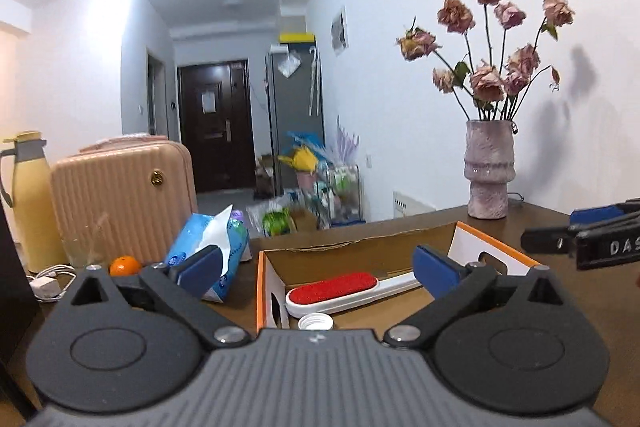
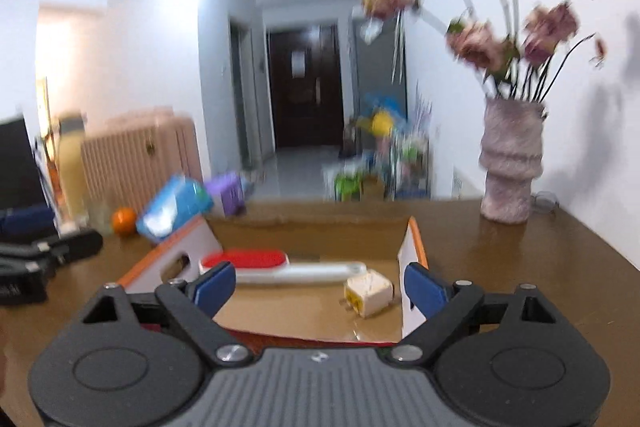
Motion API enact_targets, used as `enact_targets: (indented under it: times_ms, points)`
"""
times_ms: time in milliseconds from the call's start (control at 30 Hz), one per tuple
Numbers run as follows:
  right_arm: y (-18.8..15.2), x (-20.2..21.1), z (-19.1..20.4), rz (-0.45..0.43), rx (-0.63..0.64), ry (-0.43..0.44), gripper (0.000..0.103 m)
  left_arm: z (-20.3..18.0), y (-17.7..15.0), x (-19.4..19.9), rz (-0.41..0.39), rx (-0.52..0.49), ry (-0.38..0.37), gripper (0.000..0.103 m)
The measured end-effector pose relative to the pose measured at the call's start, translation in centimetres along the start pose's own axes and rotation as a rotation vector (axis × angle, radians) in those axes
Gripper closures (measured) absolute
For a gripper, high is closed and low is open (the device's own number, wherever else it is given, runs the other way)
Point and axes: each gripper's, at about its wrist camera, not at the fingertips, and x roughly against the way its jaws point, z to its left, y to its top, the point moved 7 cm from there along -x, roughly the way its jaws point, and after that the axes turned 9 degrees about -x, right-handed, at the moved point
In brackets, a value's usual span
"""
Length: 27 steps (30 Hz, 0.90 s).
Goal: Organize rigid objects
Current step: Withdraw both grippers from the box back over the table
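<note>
An open cardboard box with orange-edged white sides (image 1: 500,259) (image 2: 412,255) sits on the brown table. Inside lie a white lint brush with a red pad (image 1: 334,289) (image 2: 244,261), a white bottle cap (image 1: 316,322) and a white charger plug (image 2: 368,293). My left gripper (image 1: 318,269) is open and empty, above the box's near-left end. My right gripper (image 2: 320,285) is open and empty, above the box's near edge, with the plug between its fingers' line of sight. The right gripper shows at the left wrist view's right edge (image 1: 580,239); the left gripper shows at the right wrist view's left edge (image 2: 44,251).
On the table stand a pink vase of dried roses (image 1: 490,171) (image 2: 512,163), a blue tissue pack (image 1: 212,251) (image 2: 172,207), an orange (image 1: 125,265) (image 2: 123,221), a pink ribbed case (image 1: 124,195), a yellow flask (image 1: 30,199), a glass (image 1: 82,247) and a white cable (image 1: 48,281).
</note>
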Motion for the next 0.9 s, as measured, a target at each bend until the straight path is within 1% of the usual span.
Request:
enact_targets:
  times_ms: [33,100,200,267,433,567,667,733,800,833,900]
  points:
    - [-0.2,0.5,0.1,-0.024,-0.003,0.002,0.003,-0.1,-0.3,0.4,-0.002,0.006,0.004,0.000]
    - [-0.7,1.4,0.4,-0.065,-0.006,0.001,0.002,0.0,-0.7,1.2,-0.013,0.028,0.009,0.000]
    - [-1.4,1.9,0.7,-0.065,-0.019,-0.010,0.002,0.5,-1.1,2.3,-0.037,0.057,0.024,0.000]
    - [-1.8,2.5,1.1,-0.075,-0.045,-0.011,0.002,0.9,-1.6,3.1,-0.028,0.072,0.042,0.000]
    - [-2.6,4.7,2.4,-0.080,-0.027,-0.005,0.002,1.0,-2.7,5.4,-0.034,0.073,0.052,0.000]
    - [-3.6,7.3,3.5,-0.063,0.012,-0.045,0.002,1.1,-3.6,7.6,-0.042,0.102,0.047,0.000]
    - [-4.9,9.8,4.0,-0.061,0.031,-0.048,0.002,0.9,-4.4,9.8,-0.046,0.106,0.030,0.000]
    - [-5.9,11.6,4.2,-0.063,0.034,-0.036,0.001,0.4,-4.9,11.5,-0.053,0.081,0.016,0.000]
    - [-7.0,13.1,4.3,-0.054,0.025,-0.026,0.000,-0.1,-5.3,13.0,-0.060,0.058,0.020,0.000]
    - [-7.6,13.8,4.3,-0.047,0.020,-0.023,0.000,-0.3,-5.6,13.9,-0.056,0.061,0.026,0.000]
    - [-8.7,15.3,4.4,-0.046,0.007,-0.027,0.000,-0.7,-6.1,15.5,-0.046,0.082,0.015,0.000]
